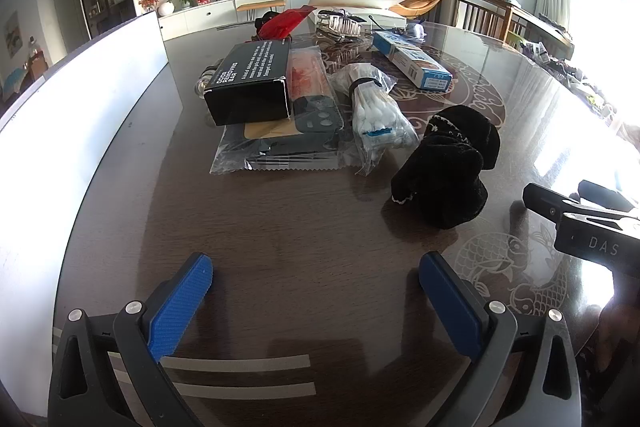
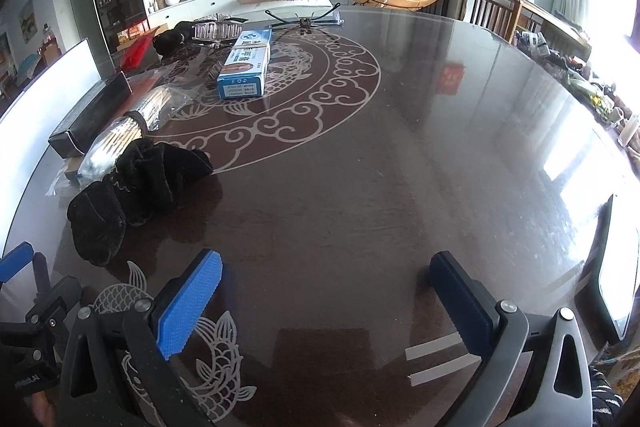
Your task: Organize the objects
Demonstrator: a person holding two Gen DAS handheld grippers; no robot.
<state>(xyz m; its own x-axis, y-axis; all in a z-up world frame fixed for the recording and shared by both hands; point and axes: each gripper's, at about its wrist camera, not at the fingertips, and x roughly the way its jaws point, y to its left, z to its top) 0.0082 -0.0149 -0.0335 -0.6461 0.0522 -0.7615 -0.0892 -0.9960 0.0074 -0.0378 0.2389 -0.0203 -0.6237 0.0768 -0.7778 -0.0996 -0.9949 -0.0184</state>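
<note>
Both claws are spread wide with nothing between the blue pads, just hanging over the dark glossy desk [image 1: 280, 235]. The left claw [image 1: 316, 291] faces the pile: a black box [image 1: 250, 83] sitting on some flat plastic packets [image 1: 280, 151], a bag of cotton swabs [image 1: 378, 119] just right of it, and a black fuzzy bundle [image 1: 448, 167] closer in, to the right. The blue and white box [image 1: 412, 61] lies further back. The right claw [image 2: 326, 303] is over a bare stretch of desk, with that fuzzy bundle [image 2: 136, 187] off to its left and the blue and white box [image 2: 246, 65] well beyond.
</note>
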